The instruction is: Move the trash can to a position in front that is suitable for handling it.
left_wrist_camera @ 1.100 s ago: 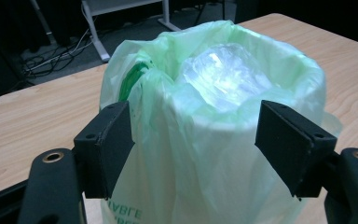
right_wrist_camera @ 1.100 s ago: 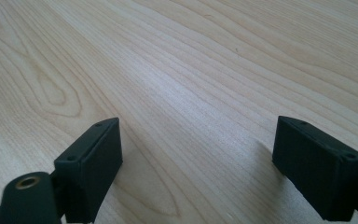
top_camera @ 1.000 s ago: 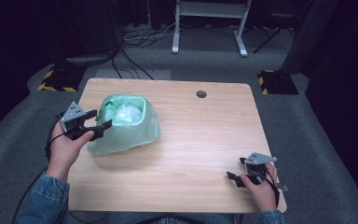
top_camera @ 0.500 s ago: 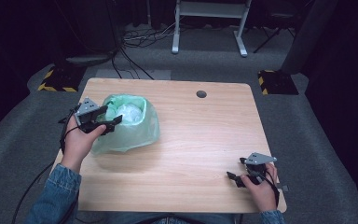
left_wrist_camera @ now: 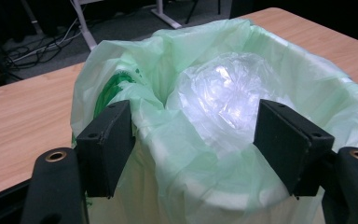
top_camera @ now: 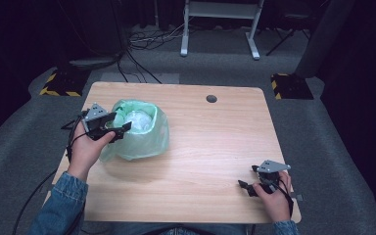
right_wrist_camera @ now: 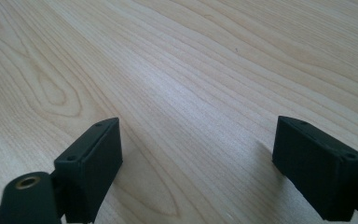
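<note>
Green plastic marks the work in hand: in the high view a bin (top_camera: 139, 129) lined with a pale green bag (top_camera: 156, 139) is seen on the left half of the tabletop (top_camera: 215, 147), with a crumpled clear wrapper (top_camera: 138, 120) inside it. Since 1 second ago the left gripper (top_camera: 120, 129) has been carried from the bin's left side up onto its near-left rim, so a grasp of the bag's edge is judged to be the step now prepared. The right gripper (top_camera: 247, 186) is seen at the near right corner, well apart from the bin, unmoved.

In the left gripper view, the jaws are held wide, with the folded green rim (left_wrist_camera: 168, 135) between them but not pressed by either pad; nothing is gripped yet.

In the right gripper view, the jaws are spread wide over bare wood (right_wrist_camera: 191, 93), and nothing is held.
</note>
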The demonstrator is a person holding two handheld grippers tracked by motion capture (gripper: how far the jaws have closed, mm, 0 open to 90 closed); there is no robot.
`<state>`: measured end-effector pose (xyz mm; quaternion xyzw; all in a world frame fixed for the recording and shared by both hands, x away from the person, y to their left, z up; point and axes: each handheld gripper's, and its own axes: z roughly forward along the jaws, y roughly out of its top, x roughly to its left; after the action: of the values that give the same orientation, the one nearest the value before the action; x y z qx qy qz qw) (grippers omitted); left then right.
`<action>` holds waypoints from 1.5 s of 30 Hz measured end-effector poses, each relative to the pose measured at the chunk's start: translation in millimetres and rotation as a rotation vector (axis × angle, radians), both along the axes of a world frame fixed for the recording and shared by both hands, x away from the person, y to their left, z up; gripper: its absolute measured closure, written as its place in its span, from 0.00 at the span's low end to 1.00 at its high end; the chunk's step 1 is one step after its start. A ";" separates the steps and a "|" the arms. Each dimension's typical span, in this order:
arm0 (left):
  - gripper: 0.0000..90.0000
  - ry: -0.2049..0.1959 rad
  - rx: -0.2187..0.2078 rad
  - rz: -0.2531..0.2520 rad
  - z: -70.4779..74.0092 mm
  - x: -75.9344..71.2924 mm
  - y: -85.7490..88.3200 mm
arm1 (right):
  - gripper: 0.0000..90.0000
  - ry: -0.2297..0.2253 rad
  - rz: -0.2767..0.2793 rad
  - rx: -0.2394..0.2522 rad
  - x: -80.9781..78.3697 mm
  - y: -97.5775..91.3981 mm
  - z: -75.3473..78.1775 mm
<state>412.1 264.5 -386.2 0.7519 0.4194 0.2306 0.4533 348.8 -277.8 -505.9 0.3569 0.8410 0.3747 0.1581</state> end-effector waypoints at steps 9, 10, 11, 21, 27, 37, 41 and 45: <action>0.31 0.001 -0.007 -0.051 0.0 -22.9 -19.3 | 0.17 0.000 0.000 0.000 0.0 0.0 0.0; 0.31 0.001 -0.003 -0.058 0.5 -25.6 -21.5 | 0.17 0.000 0.000 0.000 0.0 0.0 0.0; 0.31 0.002 0.002 -0.066 1.1 -29.0 -24.5 | 0.17 0.000 0.000 0.000 0.0 0.0 0.0; 0.30 0.023 0.004 -0.131 5.8 -60.9 -47.9 | 0.17 0.000 0.000 0.000 0.0 0.0 0.0; 0.27 -0.029 -0.035 -0.109 19.8 -67.5 -36.7 | 0.17 0.001 0.000 0.000 -0.1 0.0 0.1; 0.32 -0.104 0.050 0.021 -0.1 -40.7 8.6 | 0.17 0.002 -0.004 -0.001 -0.1 0.5 0.3; 0.34 -0.058 0.060 0.020 -29.7 -26.9 13.8 | 0.21 -0.002 -0.006 0.002 -0.6 2.6 0.6; 0.34 -0.012 0.047 -0.024 -56.2 -18.7 7.2 | 0.21 -0.013 0.003 0.021 0.3 9.2 1.3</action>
<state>393.4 271.6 -442.4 0.7660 0.4020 0.2395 0.4408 349.1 -268.6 -504.7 0.3549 0.8366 0.3858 0.1592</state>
